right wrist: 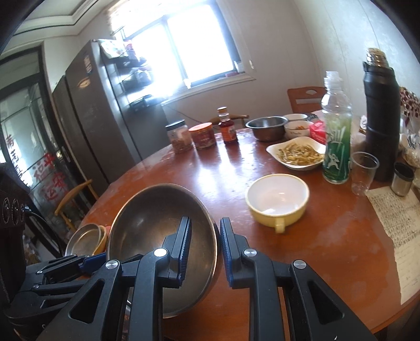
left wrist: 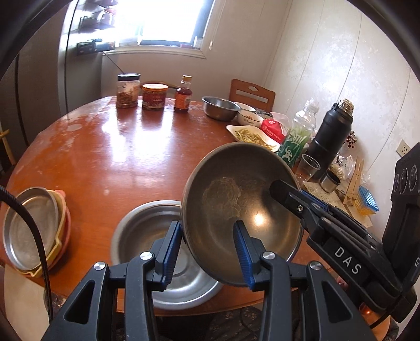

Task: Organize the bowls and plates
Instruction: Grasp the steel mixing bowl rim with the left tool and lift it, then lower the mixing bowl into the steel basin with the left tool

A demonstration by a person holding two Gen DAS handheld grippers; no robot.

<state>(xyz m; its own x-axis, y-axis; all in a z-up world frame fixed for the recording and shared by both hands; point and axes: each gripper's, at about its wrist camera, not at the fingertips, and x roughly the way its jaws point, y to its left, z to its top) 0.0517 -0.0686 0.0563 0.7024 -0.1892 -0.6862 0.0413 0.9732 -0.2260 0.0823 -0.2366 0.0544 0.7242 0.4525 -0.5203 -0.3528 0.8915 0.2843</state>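
Indoors, round wooden table [left wrist: 110,157], bright window [left wrist: 162,21], both tongs pinching steel bowl [left wrist: 236,199].

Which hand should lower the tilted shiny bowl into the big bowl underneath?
Probably the left. The left gripper pinches the tilted bowl by its wall right above the big bowl, so it can guide it straight down. The right gripper pinches the opposite rim, off to the side of the big bowl.
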